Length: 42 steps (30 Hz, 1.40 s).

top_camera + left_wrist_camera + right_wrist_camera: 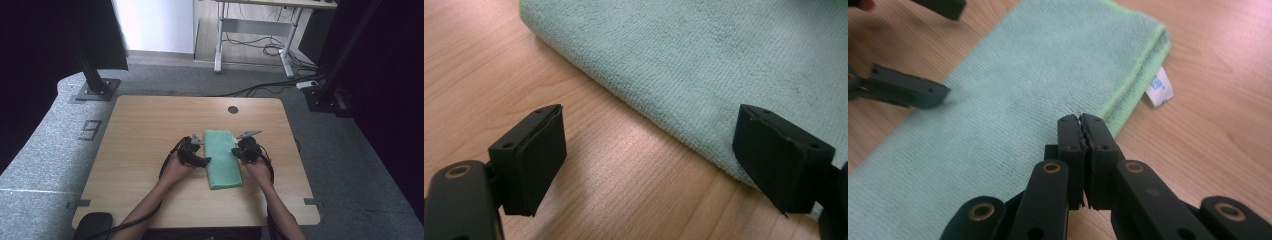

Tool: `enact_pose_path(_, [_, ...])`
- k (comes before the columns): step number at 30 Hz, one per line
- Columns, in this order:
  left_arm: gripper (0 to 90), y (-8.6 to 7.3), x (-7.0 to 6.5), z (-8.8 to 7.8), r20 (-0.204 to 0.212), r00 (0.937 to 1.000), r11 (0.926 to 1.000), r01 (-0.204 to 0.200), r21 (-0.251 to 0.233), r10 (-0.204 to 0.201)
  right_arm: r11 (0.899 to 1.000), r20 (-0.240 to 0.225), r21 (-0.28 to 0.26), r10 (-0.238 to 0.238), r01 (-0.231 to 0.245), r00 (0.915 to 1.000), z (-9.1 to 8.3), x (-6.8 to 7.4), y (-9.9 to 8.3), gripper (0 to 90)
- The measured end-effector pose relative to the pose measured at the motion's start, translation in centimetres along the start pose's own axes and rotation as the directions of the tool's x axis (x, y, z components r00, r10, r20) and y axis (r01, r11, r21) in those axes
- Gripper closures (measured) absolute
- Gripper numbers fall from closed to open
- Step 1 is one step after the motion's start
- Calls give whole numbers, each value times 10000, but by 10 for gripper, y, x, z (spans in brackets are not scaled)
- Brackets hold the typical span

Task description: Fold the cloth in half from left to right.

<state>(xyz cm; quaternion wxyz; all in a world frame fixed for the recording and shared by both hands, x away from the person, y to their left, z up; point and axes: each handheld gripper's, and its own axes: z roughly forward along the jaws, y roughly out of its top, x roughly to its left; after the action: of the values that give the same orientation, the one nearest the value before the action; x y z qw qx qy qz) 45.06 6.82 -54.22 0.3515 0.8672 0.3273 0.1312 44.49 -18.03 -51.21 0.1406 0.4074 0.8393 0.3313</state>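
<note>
We have a folded green cloth [222,159] lying lengthwise on the worktop [145,130], with one hand-held gripper at each long side, so we judge the step in hand to be taking hold of it for another fold or a lift.

Nearest us, in the right gripper view, the right hand-held gripper [1081,119] is clenched, jaws pressed together with nothing visibly between them, its tips at the cloth's doubled edge. To grip well we would open these jaws first, then slide one under the edge so that all layers are caught, not just the top one.

The left hand-held gripper [649,150] stands released, jaws wide apart, one over bare wood and the other at the cloth's rounded fold. We should push it further in before closing, or it will pinch only the lip. Both sides should take hold at matching points along the length, so that the cloth does not skew.

The cloth [1013,100] is pale mint terry, soft and limp, folded to a long narrow strip with a brighter green hem. A small white label [1159,88] sticks out at its far corner. It lies about the middle of the worktop, flat and smooth.
</note>
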Motion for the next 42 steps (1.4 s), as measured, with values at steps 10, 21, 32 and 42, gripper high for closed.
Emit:
enact_pose_path(10, [143,-2,1,4,70,9999,9997,128,189,-129,9992,132,171,363,-365,9993,10,-8,-9,731])
enact_pose_path(21, [143,-1,-1,4,-12,10000,9998,21,175,-21,9991,42,258,337,-338,9994,27,-9,-1,865])
enact_pose_path(32, [143,2,-4,2,-154,9998,9999,-124,72,125,9997,442,-147,-180,186,9989,8,-2,9,871])
enact_pose_path(42, [147,5,-8,8,-83,9999,9998,-142,133,143,9997,530,173,155,-164,9985,13,-13,-4,871])
